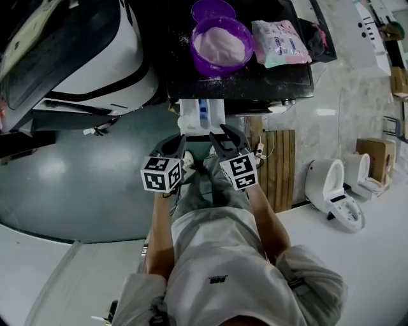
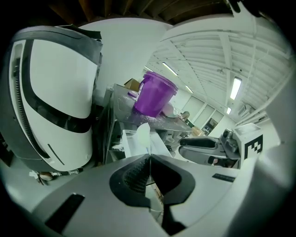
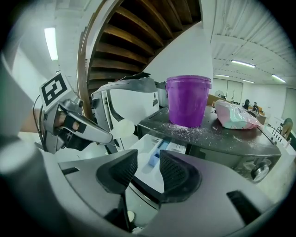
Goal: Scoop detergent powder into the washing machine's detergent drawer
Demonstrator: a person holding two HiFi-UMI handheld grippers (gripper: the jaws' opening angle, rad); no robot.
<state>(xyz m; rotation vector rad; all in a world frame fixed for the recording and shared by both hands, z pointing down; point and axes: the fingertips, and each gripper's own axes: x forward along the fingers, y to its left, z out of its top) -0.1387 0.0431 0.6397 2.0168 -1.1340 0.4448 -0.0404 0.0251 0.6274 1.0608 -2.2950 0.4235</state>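
A purple bucket [image 1: 220,43] of pale powder stands on the dark washing machine top [image 1: 255,79], its lid [image 1: 212,9] behind it and a detergent bag [image 1: 280,42] to its right. Below the front edge the white detergent drawer [image 1: 201,114] is pulled out; the right gripper view shows its blue compartment [image 3: 155,157]. My left gripper [image 1: 178,146] is shut on the thin handle of a white scoop [image 2: 143,133], whose bowl points up toward the drawer [image 2: 132,144]. Just before the drawer my right gripper [image 3: 144,159] hangs open and empty, beside the left gripper [image 3: 69,122] and its scoop [image 3: 125,127].
A large white machine with a dark door [image 1: 83,57] stands to the left. Spilled powder speckles the machine top [image 3: 194,132]. A wooden slatted panel [image 1: 277,165], two toilets [image 1: 335,191] and a cardboard box [image 1: 376,153] are to the right. The person's legs are below the grippers.
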